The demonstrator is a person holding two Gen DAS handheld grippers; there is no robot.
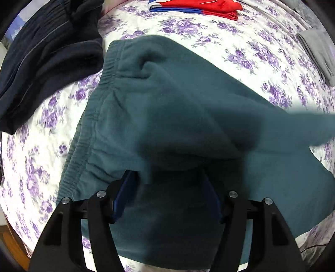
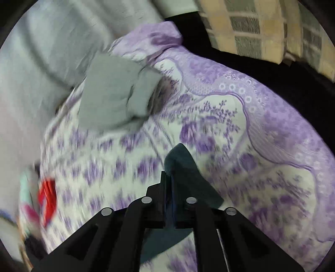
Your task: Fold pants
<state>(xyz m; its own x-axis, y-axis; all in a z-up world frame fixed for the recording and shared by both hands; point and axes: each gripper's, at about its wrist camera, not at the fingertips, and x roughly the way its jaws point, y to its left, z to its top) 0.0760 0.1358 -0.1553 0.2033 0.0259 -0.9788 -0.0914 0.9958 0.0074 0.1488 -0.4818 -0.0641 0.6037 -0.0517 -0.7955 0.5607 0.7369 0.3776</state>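
A pair of teal fleece pants [image 1: 167,117] lies spread across a bed covered by a white quilt with purple flowers [image 1: 209,37], seen from two cameras mounted on hand-held grippers. In the left wrist view the pants fill the middle of the picture, their gathered elastic waistband [image 1: 92,125] running down the left side, and one thick fold of fleece rising toward the camera and draping over the left gripper [image 1: 167,188]. That gripper's two black fingers, lined with blue pads [image 1: 123,194], stand wide apart with the teal fabric bunched between and over them; whether they press on it cannot be told. A strip of the pants stretches away toward the right edge of this view. Beside the waistband, at upper left, sits a dark navy garment [image 1: 50,54], and at the top of the bed lies a folded red and blue garment [image 1: 196,8]; a folded grey garment [image 1: 316,54] rests at the far right. In the blurred right wrist view the right gripper [image 2: 168,177] has its fingers drawn together, pinching a pointed end of the teal pants that sticks up just past the tips, above the quilt. Beyond it lies the grey garment, and a pale blanket [image 2: 52,41] fills the upper left
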